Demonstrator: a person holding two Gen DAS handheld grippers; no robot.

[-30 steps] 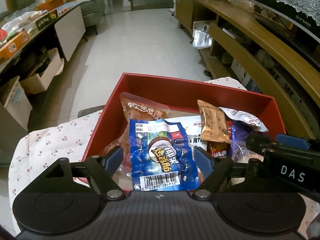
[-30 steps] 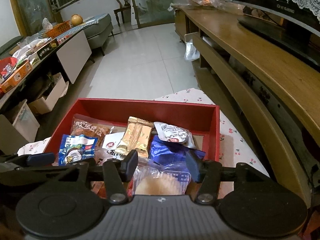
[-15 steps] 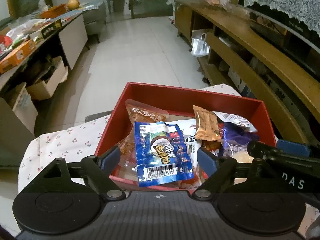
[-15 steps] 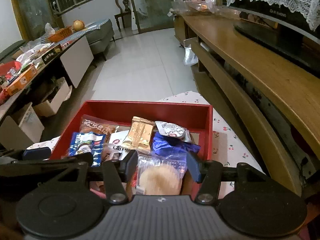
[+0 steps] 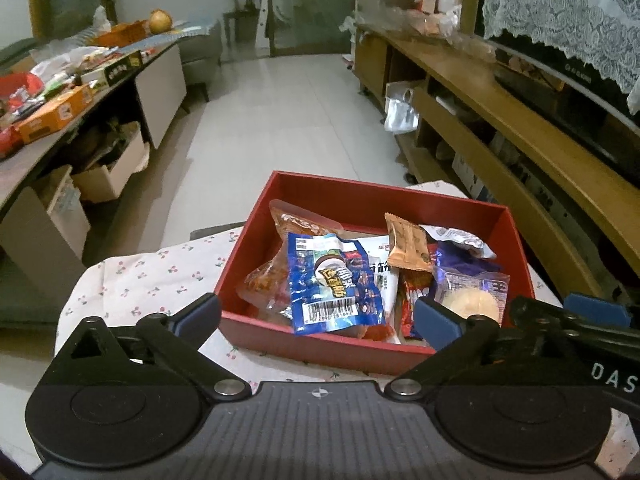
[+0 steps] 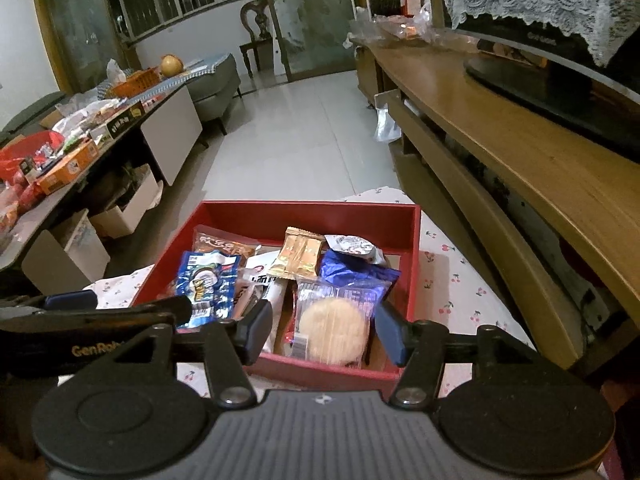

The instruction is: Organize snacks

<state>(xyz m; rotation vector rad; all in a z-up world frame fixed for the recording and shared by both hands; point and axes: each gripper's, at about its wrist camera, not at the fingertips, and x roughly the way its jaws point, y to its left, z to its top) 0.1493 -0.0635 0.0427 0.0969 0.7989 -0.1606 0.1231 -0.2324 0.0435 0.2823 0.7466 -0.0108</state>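
A red box (image 5: 384,194) (image 6: 308,212) on a cherry-print cloth holds several snack packets. A blue coconut packet (image 5: 332,284) (image 6: 208,284) lies at its front left, a gold bar packet (image 5: 406,248) (image 6: 300,258) in the middle, a clear-wrapped round cake (image 5: 472,300) (image 6: 334,330) at the front right. My left gripper (image 5: 316,318) is open and empty, above the box's near edge. My right gripper (image 6: 324,330) is open and empty, its fingers either side of the round cake in view but above it.
The cherry-print cloth (image 5: 152,280) (image 6: 460,292) covers a small table. A long wooden TV unit (image 5: 540,152) (image 6: 520,152) runs along the right. A cluttered counter (image 5: 60,96) (image 6: 60,152) with boxes under it stands at the left. White tiled floor (image 5: 280,120) lies beyond.
Both grippers have pulled back and up from the box, so the whole box now shows. Both stay open and empty. The snacks have not moved.
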